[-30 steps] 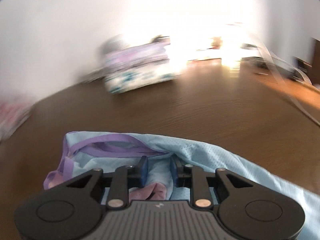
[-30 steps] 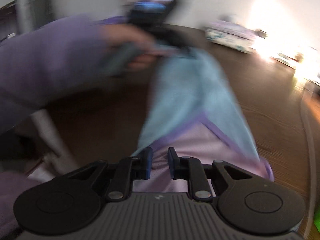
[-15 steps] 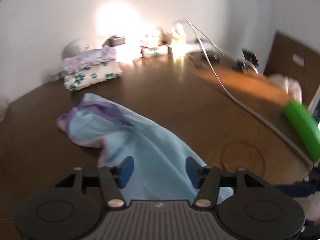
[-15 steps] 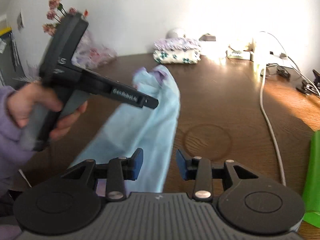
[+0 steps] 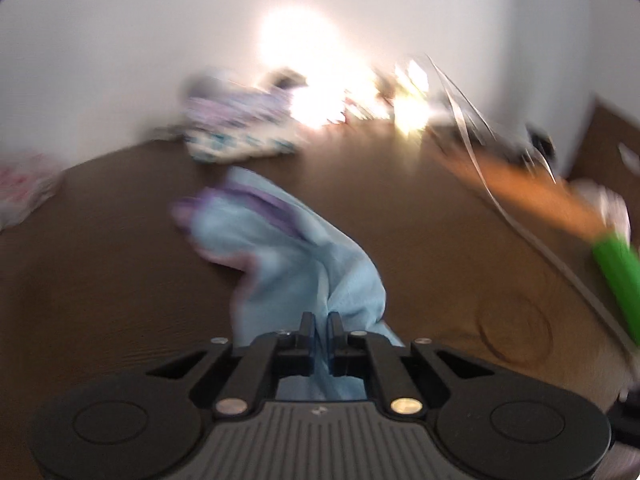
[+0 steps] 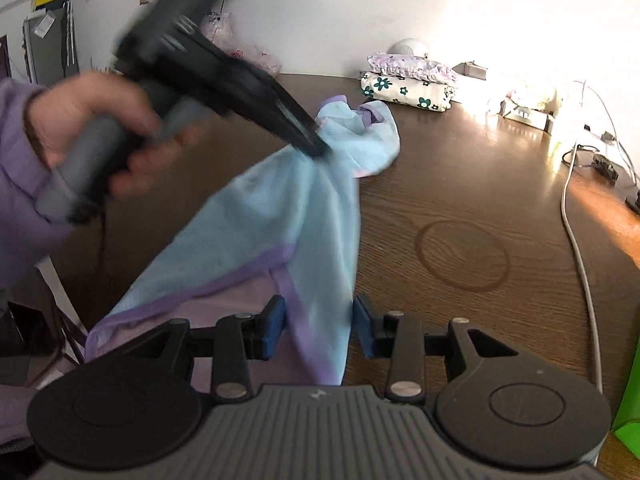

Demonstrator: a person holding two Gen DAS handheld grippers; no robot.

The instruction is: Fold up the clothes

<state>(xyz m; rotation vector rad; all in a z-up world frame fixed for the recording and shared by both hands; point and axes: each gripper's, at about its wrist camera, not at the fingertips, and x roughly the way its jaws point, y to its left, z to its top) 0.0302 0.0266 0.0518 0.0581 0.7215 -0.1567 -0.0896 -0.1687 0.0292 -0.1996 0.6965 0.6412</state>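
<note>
Right wrist: blue garment [image 6: 280, 216] between wide right tongs [image 6: 318, 326] (left tongs [image 6: 316, 144] pinching it)

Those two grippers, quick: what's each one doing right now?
Left gripper: closed, pinching the blue garment.
Right gripper: open, garment hanging between its fingers, not gripped.

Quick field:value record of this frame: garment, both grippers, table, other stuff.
garment: light blue top with purple trim, part lifted, far end lying on the table
left gripper: shut on the blue fabric, seen pinching it mid-cloth in the right wrist view
right gripper: open, fabric hanging between the fingers, not clamped
table: dark brown wood, ring mark on it
folded stack: floral and lilac cloths at the far edge by the wall
cable: white, along the right side
image quality: left wrist view motion-blurred
</note>
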